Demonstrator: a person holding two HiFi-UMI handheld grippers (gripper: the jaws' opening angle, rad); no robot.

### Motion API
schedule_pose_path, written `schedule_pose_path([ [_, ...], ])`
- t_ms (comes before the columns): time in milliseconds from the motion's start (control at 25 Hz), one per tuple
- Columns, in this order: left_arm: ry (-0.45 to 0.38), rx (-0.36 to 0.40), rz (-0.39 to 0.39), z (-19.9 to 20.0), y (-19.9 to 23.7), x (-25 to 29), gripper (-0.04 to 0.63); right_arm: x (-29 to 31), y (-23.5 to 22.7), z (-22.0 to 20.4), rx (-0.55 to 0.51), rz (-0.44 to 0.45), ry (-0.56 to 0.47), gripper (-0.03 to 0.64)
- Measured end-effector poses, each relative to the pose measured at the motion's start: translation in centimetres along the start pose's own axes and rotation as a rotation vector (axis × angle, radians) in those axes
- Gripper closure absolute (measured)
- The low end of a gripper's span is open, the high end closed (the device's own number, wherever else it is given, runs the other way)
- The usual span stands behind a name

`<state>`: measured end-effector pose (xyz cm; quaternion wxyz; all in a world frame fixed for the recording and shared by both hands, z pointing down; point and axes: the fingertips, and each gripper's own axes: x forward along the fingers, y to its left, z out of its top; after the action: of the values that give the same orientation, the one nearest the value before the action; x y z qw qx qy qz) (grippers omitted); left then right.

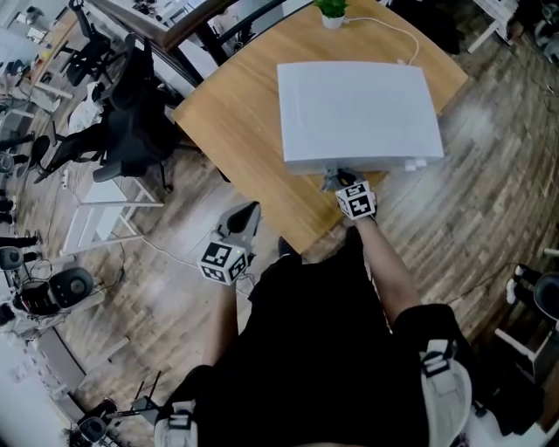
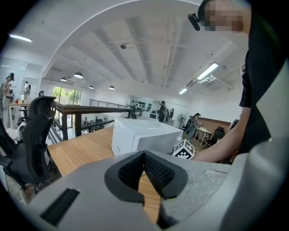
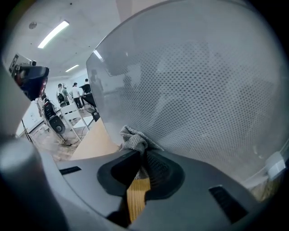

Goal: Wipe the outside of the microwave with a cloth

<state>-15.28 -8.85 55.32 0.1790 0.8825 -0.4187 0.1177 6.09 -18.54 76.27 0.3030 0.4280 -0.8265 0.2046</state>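
Note:
A white microwave (image 1: 356, 112) stands on the wooden table (image 1: 234, 113); the left gripper view shows the microwave (image 2: 140, 135) from the side. My right gripper (image 1: 342, 183) is at the microwave's front face, shut on a grey cloth (image 3: 134, 140) that presses against the dotted door glass (image 3: 198, 108). In the right gripper view the right gripper (image 3: 143, 163) has the cloth bunched between its jaws. My left gripper (image 1: 243, 222) hangs off the table's near-left edge, away from the microwave. Seen in its own view, the left gripper (image 2: 144, 163) has its jaws together with nothing between them.
A small potted plant (image 1: 333, 10) and a white cable (image 1: 393, 30) lie behind the microwave. A black office chair (image 1: 131, 105) and a white rack (image 1: 98, 209) stand left of the table. Several people (image 2: 165, 112) stand far off in the room.

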Motion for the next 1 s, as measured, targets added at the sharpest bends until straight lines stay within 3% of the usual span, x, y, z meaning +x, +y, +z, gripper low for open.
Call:
schedule_pose_path([
  [1000, 0.019, 0.028, -0.059, 1.2, -5.0, 4.7, 0.594, -7.3, -14.3, -5.7, 0.147, -0.215, 0.049, 0.578],
])
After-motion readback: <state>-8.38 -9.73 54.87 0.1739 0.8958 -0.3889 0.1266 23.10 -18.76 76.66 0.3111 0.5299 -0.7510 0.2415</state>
